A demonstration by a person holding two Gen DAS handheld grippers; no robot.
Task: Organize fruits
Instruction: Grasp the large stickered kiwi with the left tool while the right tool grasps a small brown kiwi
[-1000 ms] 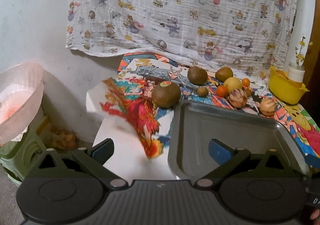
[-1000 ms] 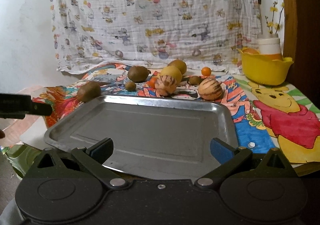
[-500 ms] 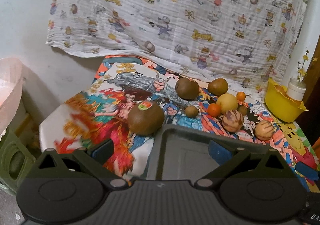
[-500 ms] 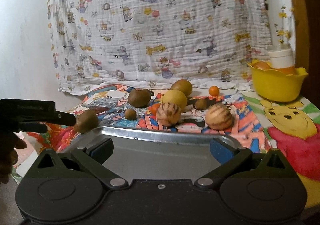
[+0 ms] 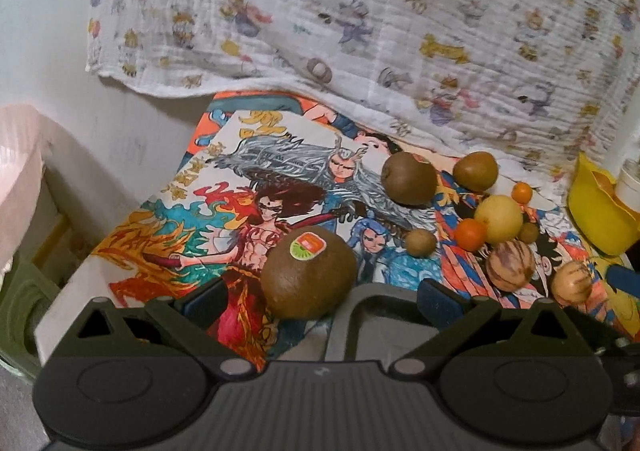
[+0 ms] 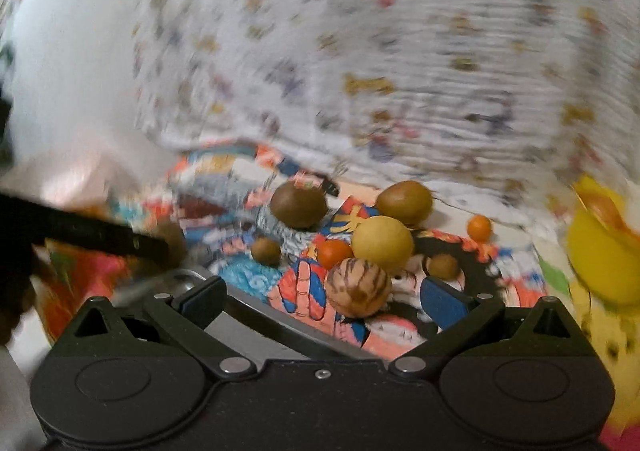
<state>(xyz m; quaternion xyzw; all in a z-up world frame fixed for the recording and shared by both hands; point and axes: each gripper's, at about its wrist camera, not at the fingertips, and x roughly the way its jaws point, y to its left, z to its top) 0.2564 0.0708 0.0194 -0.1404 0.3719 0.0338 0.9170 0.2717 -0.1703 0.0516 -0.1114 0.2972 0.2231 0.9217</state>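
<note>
The left gripper [image 5: 322, 293] is standing with its jaws wide apart and empty, and the large brown kiwi with a green-and-orange sticker [image 5: 309, 275] is lying between its blue-padded fingers [image 5: 206, 297], just beside the rounded corner of the grey metal tray [image 5: 380, 325]. The right gripper [image 6: 322, 293] is likewise spread and holding nothing, with the round tan striped fruit [image 6: 357, 286] sitting between its fingertips just beyond the tray's far rim; this view is badly blurred. Farther back on the desk's colourful cartoon-print cover [image 5: 240, 187], two more brown kiwis, a pale yellow round fruit [image 5: 498, 218], small orange fruits and small brown ones are lying in a loose cluster. A yellow plastic bowl [image 5: 596, 219] is sitting at the far right.
</note>
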